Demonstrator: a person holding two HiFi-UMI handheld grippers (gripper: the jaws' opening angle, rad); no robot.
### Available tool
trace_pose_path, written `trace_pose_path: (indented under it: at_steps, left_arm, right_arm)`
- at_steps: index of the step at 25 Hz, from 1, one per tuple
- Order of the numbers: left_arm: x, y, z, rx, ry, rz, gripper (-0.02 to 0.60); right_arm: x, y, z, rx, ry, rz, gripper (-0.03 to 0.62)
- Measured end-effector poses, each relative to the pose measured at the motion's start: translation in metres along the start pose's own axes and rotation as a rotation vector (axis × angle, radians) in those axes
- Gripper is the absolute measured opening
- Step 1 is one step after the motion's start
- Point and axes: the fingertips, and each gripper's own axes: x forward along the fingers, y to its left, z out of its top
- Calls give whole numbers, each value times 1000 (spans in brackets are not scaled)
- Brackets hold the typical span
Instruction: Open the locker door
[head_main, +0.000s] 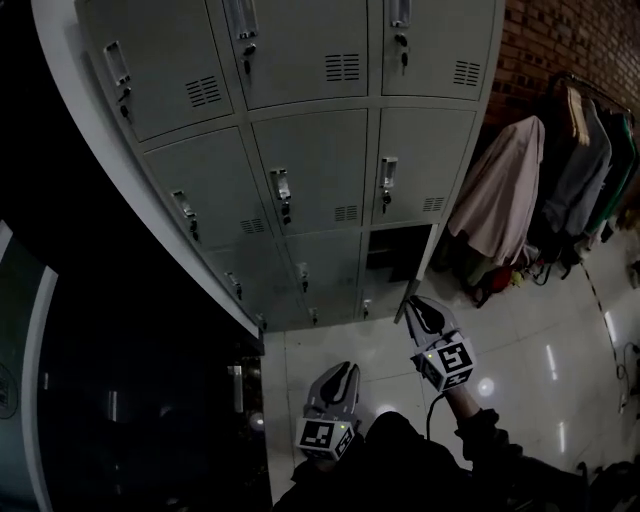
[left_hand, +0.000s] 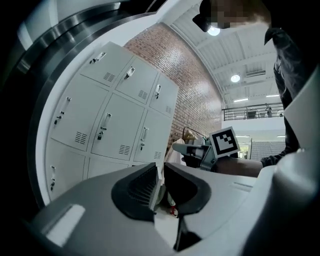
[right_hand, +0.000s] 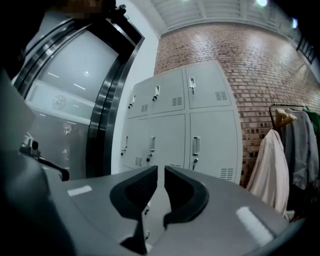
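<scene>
A grey locker block (head_main: 300, 150) stands ahead, most of its doors shut with handles and keys. The bottom-right locker (head_main: 392, 258) is open and dark inside, and its door (head_main: 418, 272) swings out edge-on. My right gripper (head_main: 418, 305) hovers just below that door's outer edge, jaws almost together and empty. My left gripper (head_main: 343, 368) hangs lower and to the left over the floor, jaws also together and empty. In the left gripper view the left gripper (left_hand: 161, 167) points past the lockers (left_hand: 115, 115) at the right gripper (left_hand: 192, 148). The right gripper (right_hand: 161, 170) faces the lockers (right_hand: 180, 125).
A clothes rack (head_main: 575, 150) with a beige coat (head_main: 500, 190) and darker garments stands right of the lockers against a brick wall (head_main: 540, 40). A dark glass panel (head_main: 120, 400) adjoins the lockers on the left. The floor (head_main: 540, 340) is glossy white tile.
</scene>
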Motion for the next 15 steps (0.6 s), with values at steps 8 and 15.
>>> trace_pose_path:
  at_steps: [8, 15]
  left_arm:
    - [123, 54, 18, -2, 22, -29, 71]
    - [222, 65, 42, 30, 22, -46, 71]
  right_arm:
    - [162, -92, 40, -97, -42, -26, 46]
    - [272, -167, 51, -102, -53, -27, 65]
